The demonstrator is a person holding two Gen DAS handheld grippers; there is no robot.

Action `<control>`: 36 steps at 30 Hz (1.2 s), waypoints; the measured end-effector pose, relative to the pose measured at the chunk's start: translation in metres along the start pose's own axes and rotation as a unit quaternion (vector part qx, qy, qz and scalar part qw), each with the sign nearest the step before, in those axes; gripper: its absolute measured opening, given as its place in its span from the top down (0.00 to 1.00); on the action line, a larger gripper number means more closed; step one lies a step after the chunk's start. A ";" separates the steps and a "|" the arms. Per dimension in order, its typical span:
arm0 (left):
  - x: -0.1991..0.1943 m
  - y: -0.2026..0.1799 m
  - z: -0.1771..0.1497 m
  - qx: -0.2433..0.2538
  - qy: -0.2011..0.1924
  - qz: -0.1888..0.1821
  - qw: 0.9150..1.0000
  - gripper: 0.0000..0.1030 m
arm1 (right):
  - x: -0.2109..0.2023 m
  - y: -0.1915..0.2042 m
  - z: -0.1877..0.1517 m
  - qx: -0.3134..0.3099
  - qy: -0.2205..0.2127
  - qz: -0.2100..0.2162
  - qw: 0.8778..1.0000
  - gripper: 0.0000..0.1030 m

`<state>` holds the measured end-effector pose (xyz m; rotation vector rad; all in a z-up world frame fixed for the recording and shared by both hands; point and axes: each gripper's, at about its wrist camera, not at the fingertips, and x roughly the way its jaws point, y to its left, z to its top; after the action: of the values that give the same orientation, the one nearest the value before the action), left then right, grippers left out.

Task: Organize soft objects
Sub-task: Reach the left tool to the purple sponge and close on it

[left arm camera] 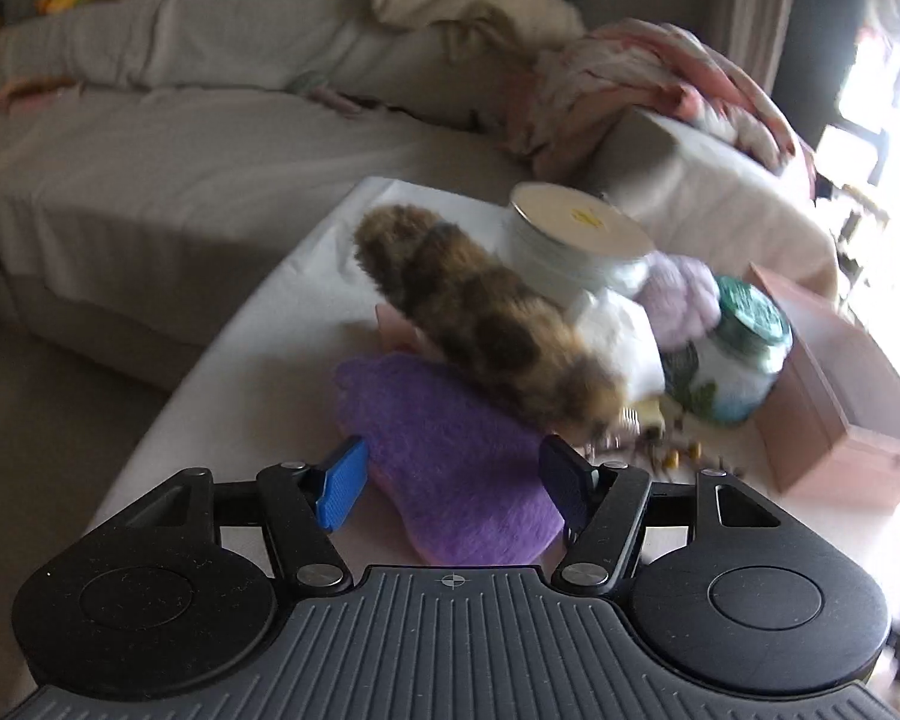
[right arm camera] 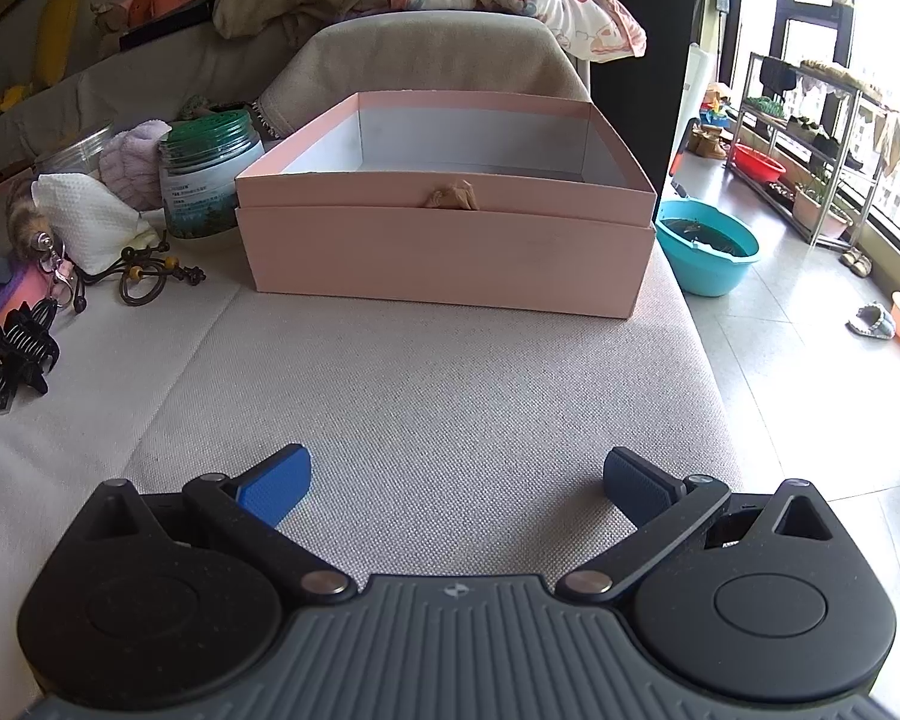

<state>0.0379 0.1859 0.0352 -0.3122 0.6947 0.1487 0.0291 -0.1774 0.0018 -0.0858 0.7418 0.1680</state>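
While both grippers angle downward, left fingers point(left arm camera: 345, 483) and right fingers point(right arm camera: 276, 492) gape empty.

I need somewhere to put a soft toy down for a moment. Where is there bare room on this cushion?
Free: the beige cushion between the open right gripper and the pink cardboard box; the box looks empty. Crowded: left of the box, around the green-lidded jar, black hair claw, furry brown tail and purple plush pad.

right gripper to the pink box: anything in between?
Nothing. In the right wrist view the stretch from the right gripper, jaws open, to the pink box is bare beige cushion. The clutter sits off to the left.
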 end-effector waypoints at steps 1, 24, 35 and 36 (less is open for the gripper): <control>0.001 0.001 0.002 -0.008 -0.004 0.000 1.000 0.33 | 0.000 0.000 0.000 0.000 0.000 0.000 1.000 0.00; 0.017 -0.002 -0.002 0.091 -0.007 -0.005 0.996 0.19 | -0.001 0.000 -0.001 0.001 -0.001 0.000 1.000 0.00; -0.013 0.056 -0.004 0.003 0.000 -0.111 0.994 0.30 | -0.016 0.022 0.016 -0.053 -0.004 0.044 0.998 0.02; -0.021 0.061 -0.003 0.000 -0.012 -0.112 0.994 0.30 | -0.021 0.031 0.022 -0.066 -0.014 0.058 0.996 0.02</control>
<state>0.0053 0.2421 0.0322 -0.3853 0.6301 -0.0616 0.0231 -0.1461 0.0319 -0.1665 0.7076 0.3293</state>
